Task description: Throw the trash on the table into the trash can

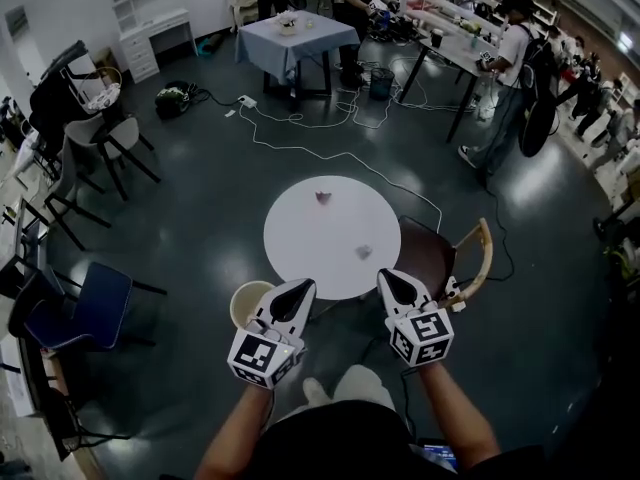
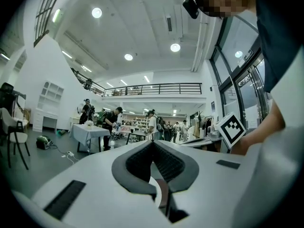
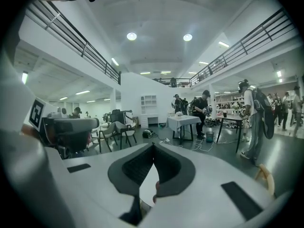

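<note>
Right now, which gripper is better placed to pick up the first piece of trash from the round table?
Probably right. The right gripper, shut and empty, has its tip nearest the grey scrap; the left gripper sits by the trash can, farther off.

Right tool (image 3: 153,146) jaws together, nothing between; white table (image 3: 148,182) beneath.

Trash can (image 1: 244,302) partly behind hand-held gripper (image 1: 304,285)

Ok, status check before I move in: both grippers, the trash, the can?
Left gripper: shut, empty.
Right gripper: shut, empty.
Pink trash: lying on the round table.
Pale trash: lying on the table, nearer the grippers.
Trash can: upright on the floor, open-topped.
</note>
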`<state>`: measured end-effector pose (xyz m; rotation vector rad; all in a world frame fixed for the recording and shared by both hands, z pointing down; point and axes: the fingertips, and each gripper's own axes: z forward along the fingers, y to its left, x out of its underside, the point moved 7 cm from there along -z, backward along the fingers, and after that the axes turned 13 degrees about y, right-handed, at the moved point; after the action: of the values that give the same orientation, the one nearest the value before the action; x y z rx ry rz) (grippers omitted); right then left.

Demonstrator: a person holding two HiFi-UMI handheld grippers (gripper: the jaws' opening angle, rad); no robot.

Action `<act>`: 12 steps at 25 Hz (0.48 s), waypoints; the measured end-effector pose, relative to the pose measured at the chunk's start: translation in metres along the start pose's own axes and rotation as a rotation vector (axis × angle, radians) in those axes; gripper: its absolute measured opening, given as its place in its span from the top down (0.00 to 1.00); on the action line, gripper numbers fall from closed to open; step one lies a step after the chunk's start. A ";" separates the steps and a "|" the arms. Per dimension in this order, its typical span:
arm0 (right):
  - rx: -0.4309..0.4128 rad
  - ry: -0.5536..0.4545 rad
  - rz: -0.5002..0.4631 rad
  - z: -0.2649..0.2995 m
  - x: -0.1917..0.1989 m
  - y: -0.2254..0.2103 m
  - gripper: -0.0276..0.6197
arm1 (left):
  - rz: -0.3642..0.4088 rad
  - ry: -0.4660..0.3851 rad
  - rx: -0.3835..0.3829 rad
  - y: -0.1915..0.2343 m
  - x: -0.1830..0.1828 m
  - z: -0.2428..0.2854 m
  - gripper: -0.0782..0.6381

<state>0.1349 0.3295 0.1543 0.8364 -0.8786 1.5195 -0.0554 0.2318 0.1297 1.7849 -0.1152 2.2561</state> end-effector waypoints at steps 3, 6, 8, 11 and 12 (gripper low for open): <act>-0.008 0.012 -0.006 0.011 0.003 0.000 0.93 | -0.016 0.006 0.002 0.006 0.004 0.004 0.87; -0.020 0.025 -0.007 0.027 0.002 -0.002 0.93 | -0.026 0.022 -0.004 0.015 0.009 0.012 0.87; -0.027 0.032 -0.004 0.035 0.001 -0.009 0.93 | -0.025 0.032 -0.010 0.019 0.010 0.020 0.87; -0.038 0.039 -0.003 0.051 -0.005 -0.021 0.93 | -0.032 0.044 -0.021 0.027 0.006 0.033 0.87; -0.044 0.041 -0.004 0.058 -0.007 -0.024 0.93 | -0.036 0.049 -0.026 0.030 0.004 0.037 0.87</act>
<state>0.1621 0.2771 0.1768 0.7724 -0.8770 1.5038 -0.0289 0.1949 0.1457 1.7041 -0.1011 2.2605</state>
